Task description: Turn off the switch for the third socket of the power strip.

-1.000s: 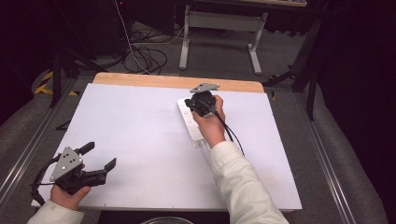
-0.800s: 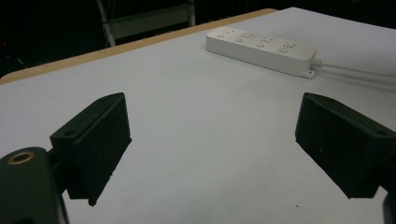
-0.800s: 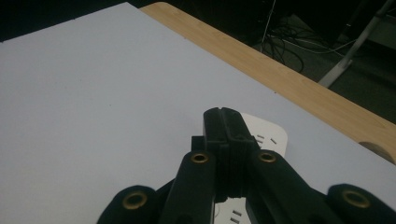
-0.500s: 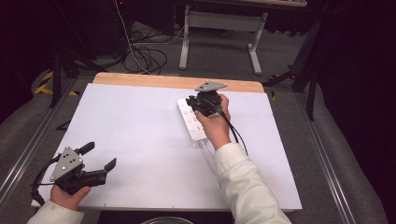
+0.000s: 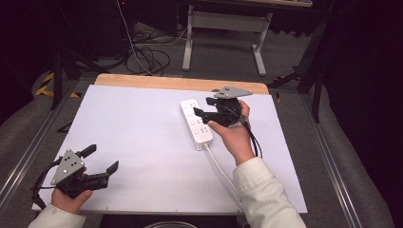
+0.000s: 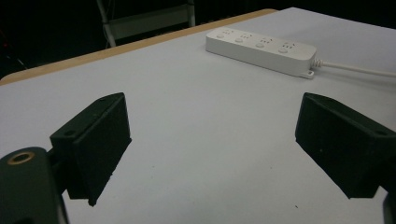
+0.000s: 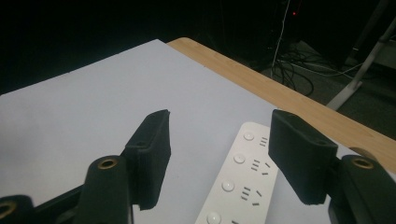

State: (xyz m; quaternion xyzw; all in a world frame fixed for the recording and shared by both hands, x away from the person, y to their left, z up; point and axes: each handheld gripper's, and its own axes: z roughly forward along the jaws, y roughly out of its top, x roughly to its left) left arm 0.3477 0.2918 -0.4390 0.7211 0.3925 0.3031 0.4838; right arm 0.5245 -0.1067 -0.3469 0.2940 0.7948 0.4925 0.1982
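A: Where is the strip?

B: The strip (image 5: pixel 196 123) lies flat on the white counter (image 5: pixel 142 142), toward the far right part, its length running from the far edge toward the person. Its cord (image 5: pixel 221 166) leaves the near end and runs under the right sleeve (image 5: pixel 263 194).

A: And the right gripper (image 5: pixel 202 113)?

B: It is held over the strip, grey plate (image 5: pixel 232 91) on top, pointing left across it. In the right gripper view the fingers (image 7: pixel 152 154) are released, spread apart with nothing between them. The strip (image 7: pixel 238 177) shows below the gap, four round buttons and socket slots in a row. One finger is over bare counter just beside the strip; the other is over the strip's far side. I cannot tell whether either touches it.

A: The left one?

B: The left gripper (image 5: pixel 100 161) is at the near left corner of the counter, well apart from the strip, held by the left hand (image 5: pixel 69 197). Its fingers (image 6: pixel 95 140) are released too, wide apart, grasping nothing. In the left gripper view, bare counter (image 6: pixel 201 140) lies between them and the strip (image 6: pixel 261 46) is farther off, its cord (image 6: pixel 355 69) trailing to the right.

A: Anything around the counter?

B: A wooden edge (image 5: pixel 180 83) along the far side, and beyond it a dark floor with cables (image 5: pixel 147 52) and a white stand (image 5: pixel 228 28).
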